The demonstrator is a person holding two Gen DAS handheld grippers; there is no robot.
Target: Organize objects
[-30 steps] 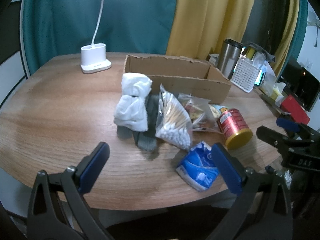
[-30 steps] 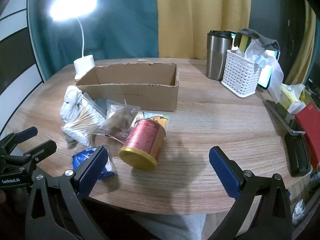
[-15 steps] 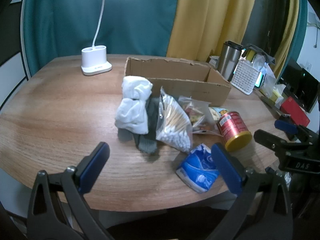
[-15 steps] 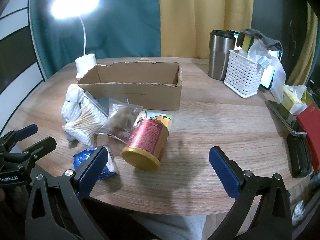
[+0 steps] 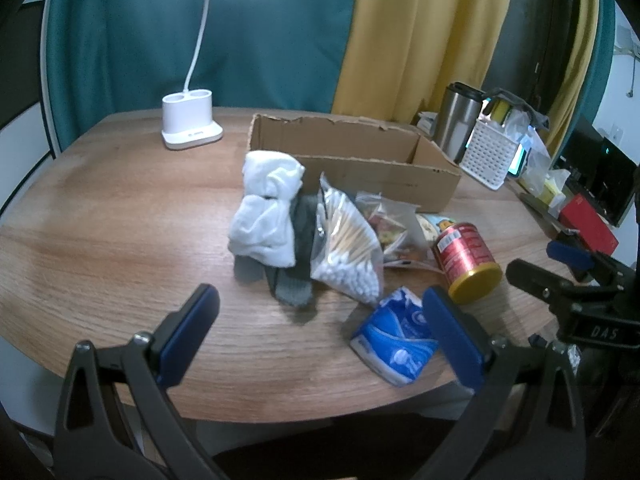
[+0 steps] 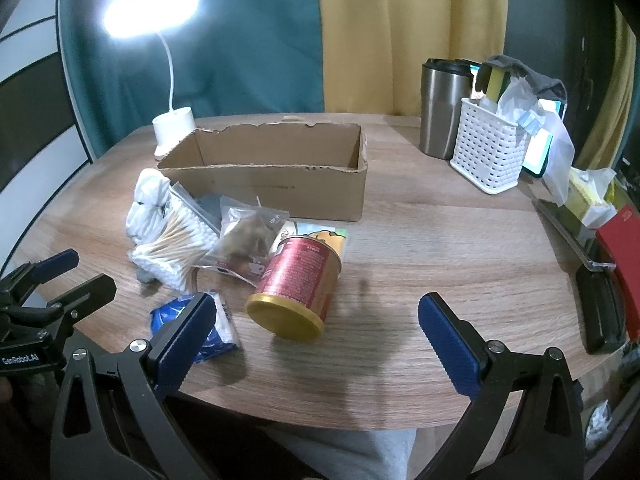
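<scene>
An open cardboard box [image 5: 360, 160] [image 6: 280, 176] stands on the round wooden table [image 5: 100, 220]. In front of it lies a pile: a white cloth [image 5: 266, 208] [image 6: 146, 204], a grey sock [image 5: 296, 268], a bag of cotton swabs [image 5: 346, 248] [image 6: 176, 246], a snack bag [image 5: 390, 228] [image 6: 248, 236], a red can with a gold lid on its side [image 5: 466, 256] [image 6: 298, 284] and a blue tissue pack [image 5: 396, 340] [image 6: 218, 332]. My left gripper [image 5: 320, 328] is open and empty near the table's front edge. My right gripper [image 6: 316, 340] is open and empty, just before the can.
A white desk lamp [image 5: 190, 126] [image 6: 172, 128] stands at the back left. A steel tumbler [image 6: 442, 108], a white basket [image 6: 490, 156], a red box [image 6: 620, 248] and a black case [image 6: 600, 308] line the right side.
Both grippers have drawn back and risen slightly, so the pile sits a little farther off. Nothing on the table has moved.
</scene>
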